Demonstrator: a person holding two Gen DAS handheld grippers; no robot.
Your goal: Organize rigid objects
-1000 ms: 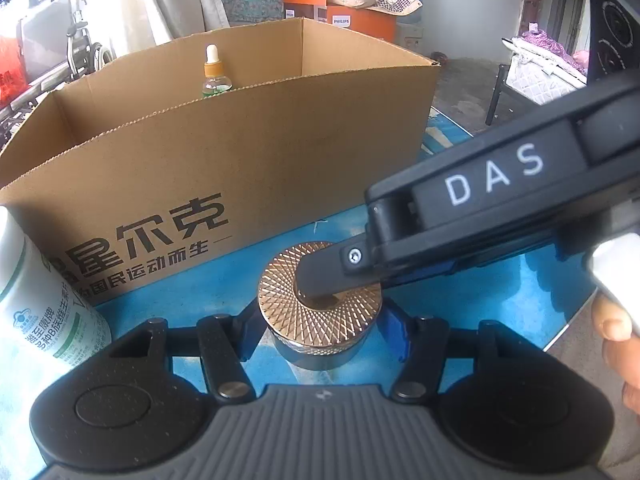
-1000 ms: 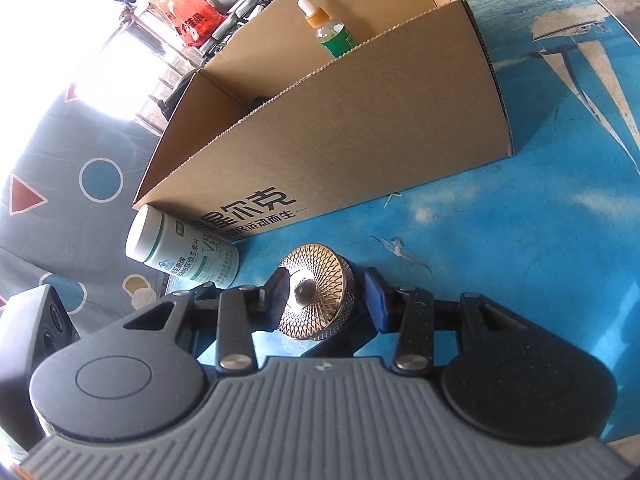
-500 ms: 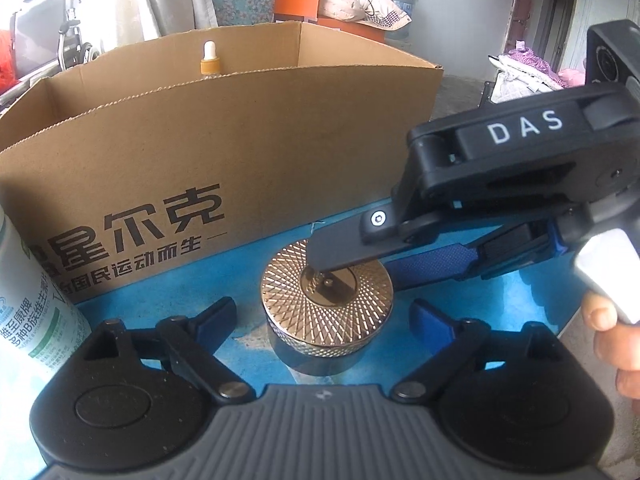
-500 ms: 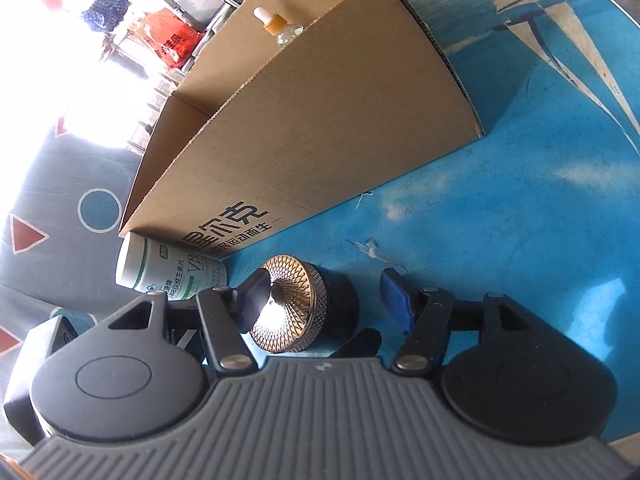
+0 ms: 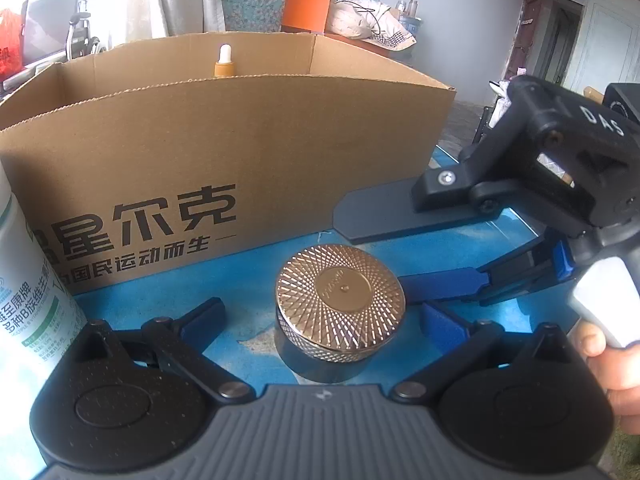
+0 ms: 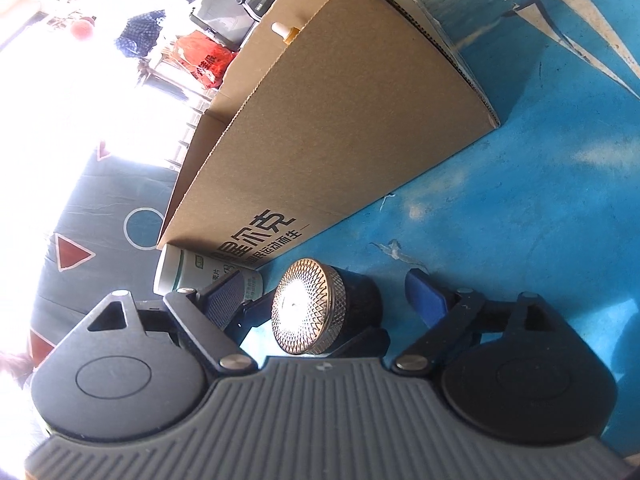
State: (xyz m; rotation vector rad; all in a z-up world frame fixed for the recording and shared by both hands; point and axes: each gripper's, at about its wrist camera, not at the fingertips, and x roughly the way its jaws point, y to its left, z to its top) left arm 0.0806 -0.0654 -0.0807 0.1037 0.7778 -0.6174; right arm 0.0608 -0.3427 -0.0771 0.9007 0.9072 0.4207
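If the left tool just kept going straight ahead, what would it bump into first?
Most likely the gold-lidded jar, standing on the blue table between the left tool's open fingers. Behind it is the cardboard box.

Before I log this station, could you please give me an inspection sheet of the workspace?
Surface: blue printed table, scuffed.
Job's things: gold-lidded jar upright on the table, free of both grippers; white supplement bottle beside the cardboard box; dropper bottle inside the box.
Clutter: nothing seen on the table.
Grippers: left gripper jaws open either side of the jar; right gripper jaws open, clear of it.
Cables: nothing seen.
Surroundings: orange box, patterned curtain, chairs.
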